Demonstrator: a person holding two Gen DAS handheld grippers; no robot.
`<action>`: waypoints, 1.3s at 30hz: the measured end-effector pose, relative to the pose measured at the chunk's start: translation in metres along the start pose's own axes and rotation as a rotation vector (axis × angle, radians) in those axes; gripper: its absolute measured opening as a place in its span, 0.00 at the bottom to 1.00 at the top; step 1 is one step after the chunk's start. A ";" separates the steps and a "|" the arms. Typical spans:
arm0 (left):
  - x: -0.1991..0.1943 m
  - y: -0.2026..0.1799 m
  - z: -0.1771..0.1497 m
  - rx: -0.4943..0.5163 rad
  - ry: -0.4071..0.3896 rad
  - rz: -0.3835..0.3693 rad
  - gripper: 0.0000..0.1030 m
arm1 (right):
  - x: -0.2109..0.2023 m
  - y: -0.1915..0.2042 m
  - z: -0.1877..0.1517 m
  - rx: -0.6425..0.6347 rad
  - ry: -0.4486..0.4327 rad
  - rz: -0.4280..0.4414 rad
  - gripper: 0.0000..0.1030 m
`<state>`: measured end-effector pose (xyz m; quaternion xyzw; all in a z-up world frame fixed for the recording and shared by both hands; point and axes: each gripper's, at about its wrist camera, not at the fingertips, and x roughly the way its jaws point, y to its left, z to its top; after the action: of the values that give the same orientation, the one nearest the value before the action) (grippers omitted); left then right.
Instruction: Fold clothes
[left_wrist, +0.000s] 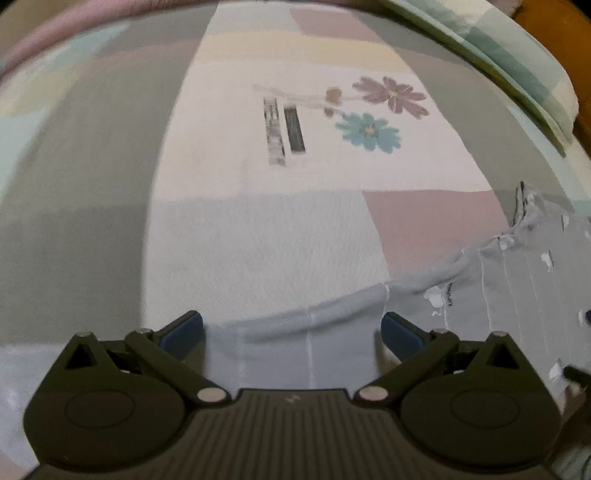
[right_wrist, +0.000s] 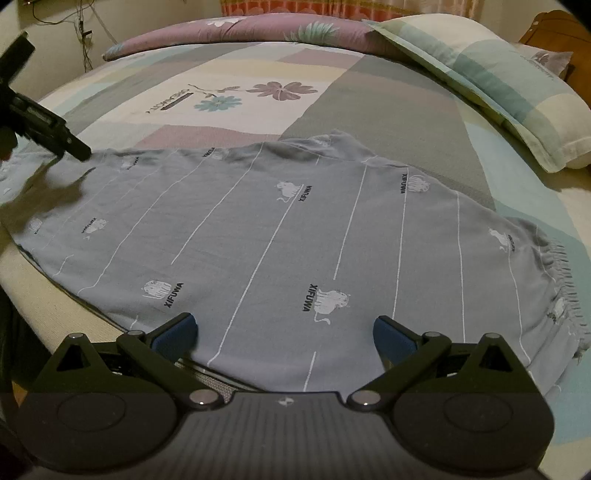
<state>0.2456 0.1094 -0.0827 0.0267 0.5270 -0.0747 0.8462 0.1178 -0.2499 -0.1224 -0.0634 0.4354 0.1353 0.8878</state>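
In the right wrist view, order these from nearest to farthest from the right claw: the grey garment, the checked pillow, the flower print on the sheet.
1. grey garment, directly beneath the right claw
2. flower print, ahead, centre-left
3. checked pillow, far right

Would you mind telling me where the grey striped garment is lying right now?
In the right wrist view the grey striped garment lies spread flat on the patchwork bedsheet, below its flower print, left of the pillow.

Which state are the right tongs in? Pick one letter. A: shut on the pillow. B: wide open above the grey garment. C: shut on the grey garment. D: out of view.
B: the right tongs stand with their blue pads far apart, and the grey garment lies flat on the bed between them, ungripped.
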 end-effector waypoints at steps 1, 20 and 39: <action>-0.007 0.000 0.002 0.026 -0.007 0.014 0.99 | 0.000 0.000 0.000 0.000 0.000 -0.001 1.00; -0.023 0.049 -0.084 0.228 -0.085 0.120 0.99 | -0.012 0.019 0.021 0.038 -0.042 0.039 1.00; -0.046 0.090 -0.132 0.118 -0.141 0.094 0.99 | 0.022 0.093 0.035 -0.138 0.040 0.085 1.00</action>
<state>0.1222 0.2191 -0.1031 0.0961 0.4589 -0.0674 0.8807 0.1296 -0.1490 -0.1183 -0.1084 0.4450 0.2012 0.8659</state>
